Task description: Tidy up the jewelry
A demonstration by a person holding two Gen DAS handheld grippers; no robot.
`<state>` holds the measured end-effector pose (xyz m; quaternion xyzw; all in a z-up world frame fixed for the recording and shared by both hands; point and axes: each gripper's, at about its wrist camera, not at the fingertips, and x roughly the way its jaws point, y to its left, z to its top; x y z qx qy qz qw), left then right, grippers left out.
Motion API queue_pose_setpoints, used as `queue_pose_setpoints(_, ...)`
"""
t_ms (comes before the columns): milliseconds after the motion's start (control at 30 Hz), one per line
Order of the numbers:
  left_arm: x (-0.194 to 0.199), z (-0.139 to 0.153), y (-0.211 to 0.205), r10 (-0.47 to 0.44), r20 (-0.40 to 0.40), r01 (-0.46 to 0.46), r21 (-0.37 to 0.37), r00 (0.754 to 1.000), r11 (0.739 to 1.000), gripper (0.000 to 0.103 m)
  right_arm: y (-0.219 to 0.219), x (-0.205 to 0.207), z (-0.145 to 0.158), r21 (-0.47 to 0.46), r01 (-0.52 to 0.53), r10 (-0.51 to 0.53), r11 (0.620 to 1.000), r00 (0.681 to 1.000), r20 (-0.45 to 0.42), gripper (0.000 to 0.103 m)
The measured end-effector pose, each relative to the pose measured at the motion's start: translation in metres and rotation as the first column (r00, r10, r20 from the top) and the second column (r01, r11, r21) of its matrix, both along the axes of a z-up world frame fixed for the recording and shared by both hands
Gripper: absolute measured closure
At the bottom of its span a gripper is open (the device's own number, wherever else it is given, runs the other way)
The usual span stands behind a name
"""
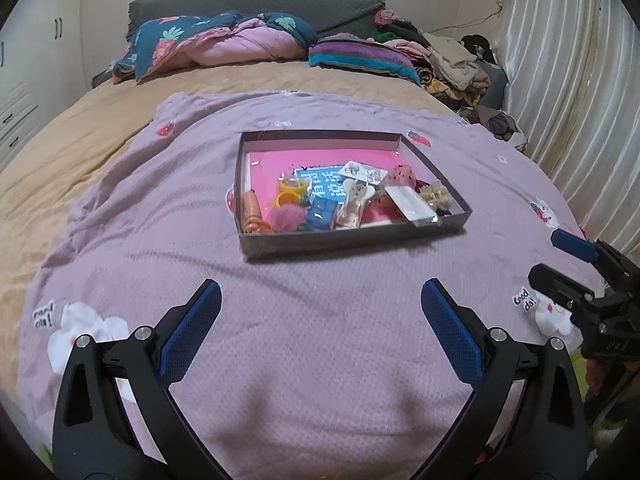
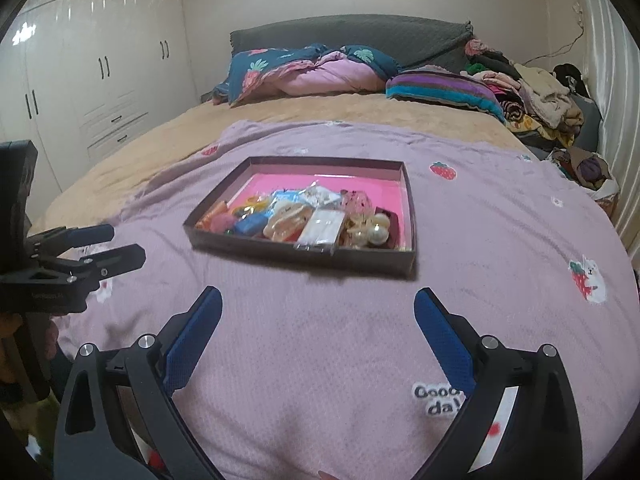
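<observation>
The left tool point(image 1: 320, 312) and the right tool point(image 2: 318, 316) are both being held spread wide and empty, just above the lilac strawberry-print blanket point(image 1: 320, 360) covering the bed. Nothing is being gripped by either one.

The jewelry is lying straight ahead of both tools in a shallow dark box point(image 1: 434, 236) with a pink floor, well beyond the fingertips. All the pieces are being crowded against the wall nearest the tools, while the far half of the box is being left bare. Ahead and to the left of the left tool, an orange ribbed piece point(image 1: 251, 210) is resting against the box wall; ahead and to the right, a clear packet point(image 1: 408, 202) is leaning over the near wall beside a pearl hair clip point(image 2: 374, 230).

Several risks are being judged from this layout. The pieces are overlapping, so a neighbour is likely to be dragged out along with any single item being pinched. The packet (glossy, seemingly thin) is liable to slip from the pads or be creased. The box is sitting on soft bedding, so it could be tipped or pushed away if its near wall is pressed by a descending fingertip. The two tools are hovering close to each other, and a clash is possible if the same cluster is being reached for by both.
</observation>
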<state>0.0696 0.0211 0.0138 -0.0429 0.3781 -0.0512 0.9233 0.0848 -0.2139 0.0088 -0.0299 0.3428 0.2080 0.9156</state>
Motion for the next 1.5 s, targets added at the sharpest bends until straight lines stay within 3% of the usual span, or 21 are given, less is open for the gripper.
queue_pose_setpoints(267, -0.012, -0.005, -0.004, 0.006, -0.002, -0.006, -0.023, 1.000, 1.000, 0.009, 0.003, -0.008, -0.002, 0.003, -0.005, 0.005, 1.000, 1.000, -0.003, 0.007)
queue_pose_setpoints(1500, -0.017, 0.001, -0.003, 0.036, 0.007, -0.036, -0.002, 0.999, 0.999, 0.009, -0.001, -0.011, -0.001, 0.011, 0.015, -0.015, 1.000, 1.000, -0.009, 0.007)
